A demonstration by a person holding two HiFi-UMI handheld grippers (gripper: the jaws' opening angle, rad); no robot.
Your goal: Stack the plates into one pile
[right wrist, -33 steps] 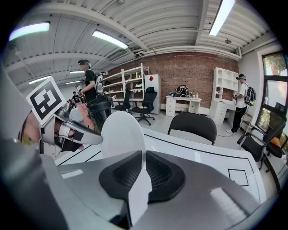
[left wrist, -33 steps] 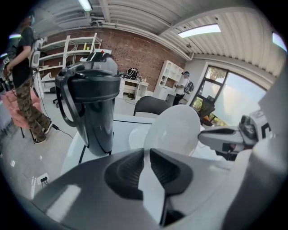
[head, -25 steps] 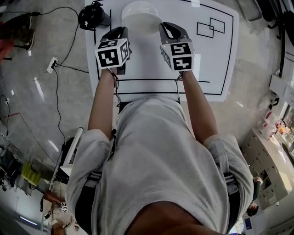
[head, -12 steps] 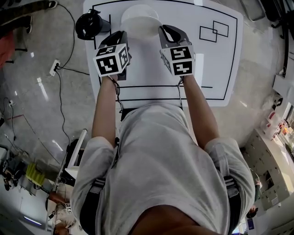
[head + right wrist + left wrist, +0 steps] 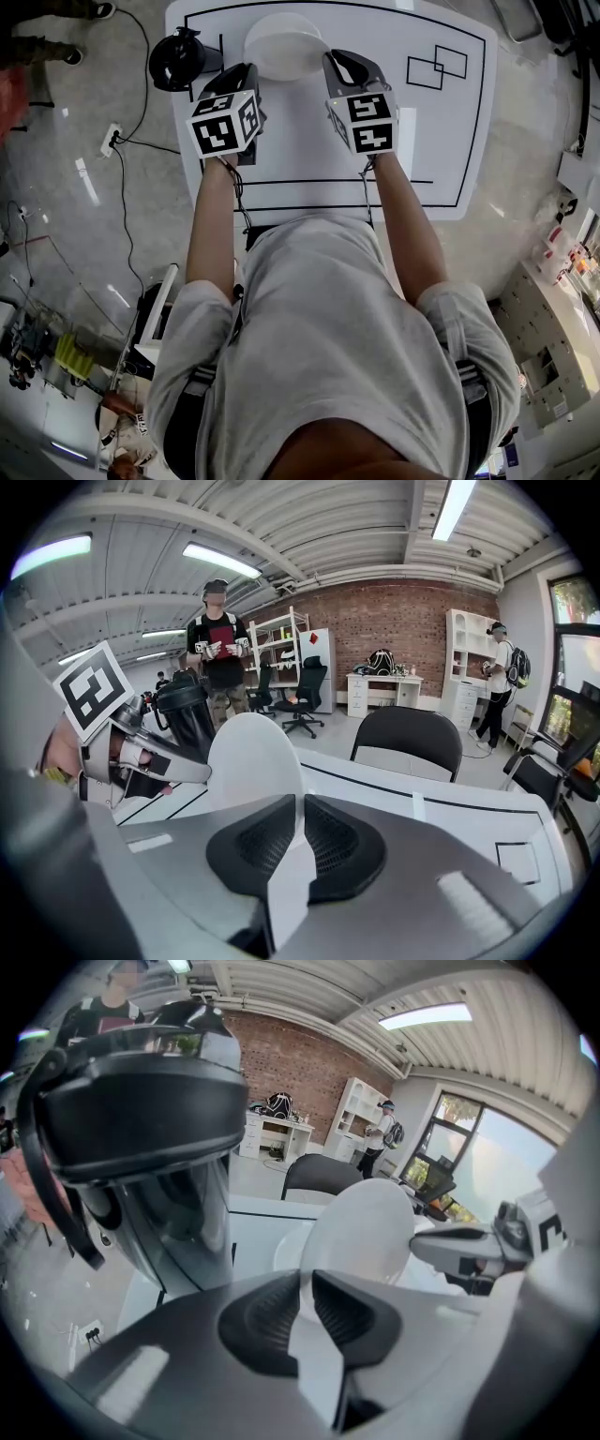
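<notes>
One white plate (image 5: 284, 44) is held over the white table (image 5: 309, 141) by both grippers, gripped at opposite rims. My left gripper (image 5: 246, 77) is shut on its left rim; in the left gripper view the plate (image 5: 361, 1232) rises out of the jaws (image 5: 307, 1283). A second white plate (image 5: 286, 1246) lies on the table just beneath it. My right gripper (image 5: 339, 67) is shut on the right rim, and the plate (image 5: 251, 754) stands up from its jaws (image 5: 300, 808). Each gripper shows across the plate in the other's view.
A black jug-like container (image 5: 180, 56) stands at the table's left edge, close to my left gripper. Black lines and two overlapping rectangles (image 5: 436, 61) mark the tabletop. A black chair (image 5: 408, 738) stands behind the table. People stand farther off in the room.
The plate has come down a little toward the table with both grippers still on it. The right gripper sank slightly; the left hardly moved.
</notes>
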